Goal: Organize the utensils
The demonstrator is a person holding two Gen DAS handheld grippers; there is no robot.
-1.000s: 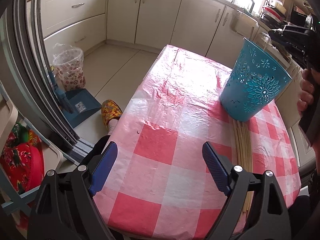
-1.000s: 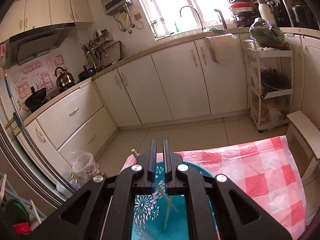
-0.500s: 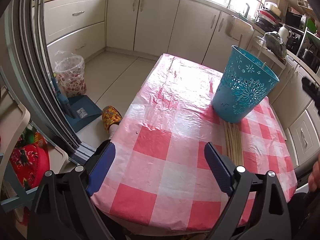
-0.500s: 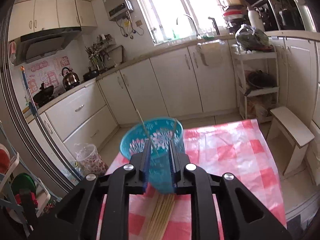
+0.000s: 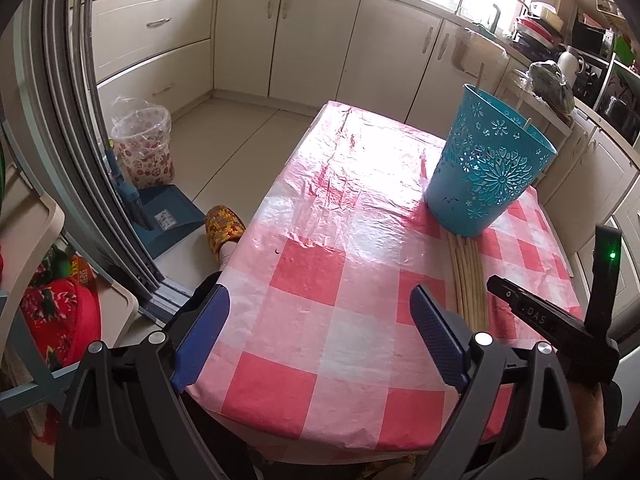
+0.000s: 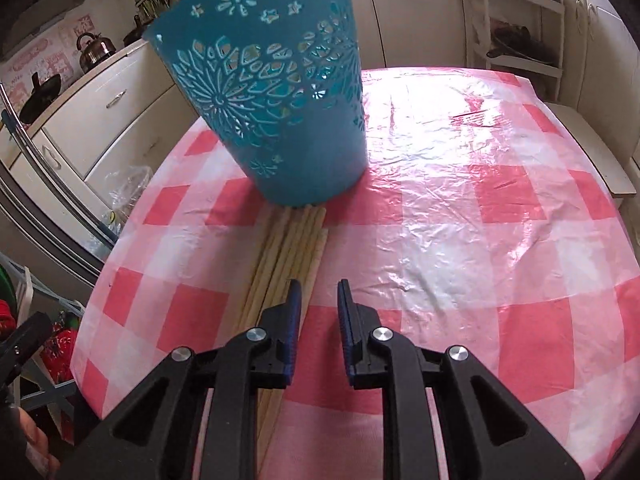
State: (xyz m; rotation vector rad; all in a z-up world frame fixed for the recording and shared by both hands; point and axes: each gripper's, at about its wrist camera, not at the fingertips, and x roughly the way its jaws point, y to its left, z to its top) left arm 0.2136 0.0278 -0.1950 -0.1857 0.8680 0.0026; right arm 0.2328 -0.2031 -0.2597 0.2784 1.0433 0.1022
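Counts, both views:

- turquoise cut-out basket [image 5: 486, 168] [image 6: 272, 92]: 1, upright on the table
- chopsticks standing in the basket [image 5: 479, 76]: 2 tips visible above the rim
- chopsticks lying flat in a bundle [image 5: 468, 280] [image 6: 284, 252] by the basket base: roughly 6-7, packed side by side; exact count unclear
- table with red-white check cloth [image 5: 320, 280] [image 6: 480, 220]: 1
- patterned waste bin [image 5: 144, 148] on the floor: 1
- blue dustpan [image 5: 168, 220]: 1
- yellow floral slipper [image 5: 224, 228]: 1 visible
- kettle [image 6: 96, 48] on the counter: 1
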